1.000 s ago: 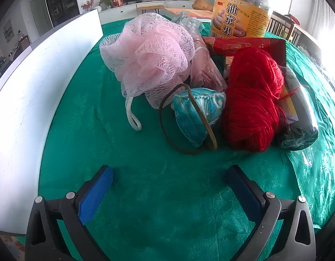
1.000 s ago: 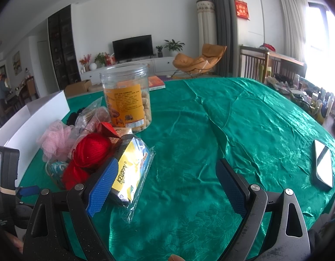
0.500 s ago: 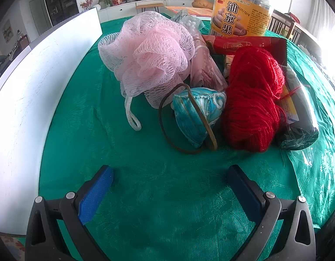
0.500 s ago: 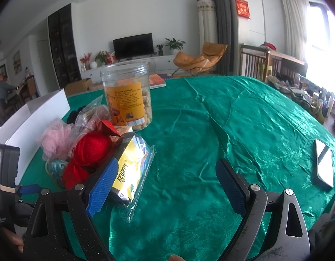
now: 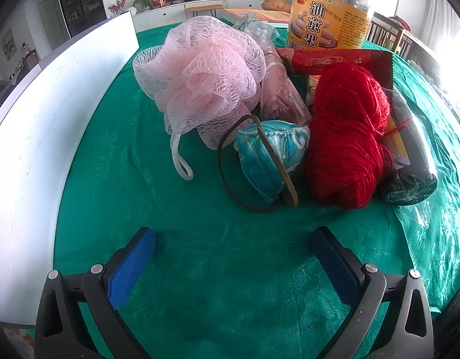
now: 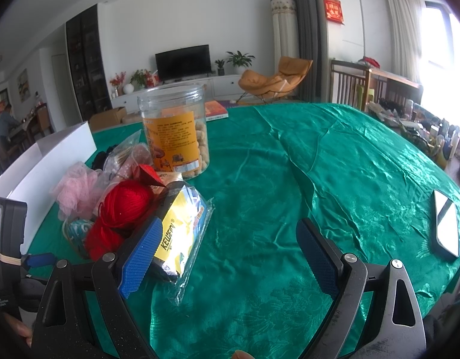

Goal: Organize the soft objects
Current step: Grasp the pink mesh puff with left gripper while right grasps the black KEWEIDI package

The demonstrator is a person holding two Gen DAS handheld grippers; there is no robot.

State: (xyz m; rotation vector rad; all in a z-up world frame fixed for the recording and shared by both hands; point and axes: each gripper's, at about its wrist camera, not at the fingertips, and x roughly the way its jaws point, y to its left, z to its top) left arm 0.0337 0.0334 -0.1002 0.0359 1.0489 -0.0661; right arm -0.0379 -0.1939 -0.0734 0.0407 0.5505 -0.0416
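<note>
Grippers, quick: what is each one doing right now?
Left gripper: jaws open, holding nothing, above the green tablecloth.
Right gripper: jaws open, holding nothing.

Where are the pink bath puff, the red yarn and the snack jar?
pink bath puff (image 5: pixel 206 80), left wrist view, middle of the mesh.
red yarn (image 5: pixel 346 137), left wrist view, centre of the skein.
snack jar (image 6: pixel 174 133), right wrist view, orange label.

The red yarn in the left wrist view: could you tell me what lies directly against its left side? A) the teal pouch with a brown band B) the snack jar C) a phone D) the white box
A: the teal pouch with a brown band sits pressed against the red yarn on its left, with the snack jar standing farther back.
</note>
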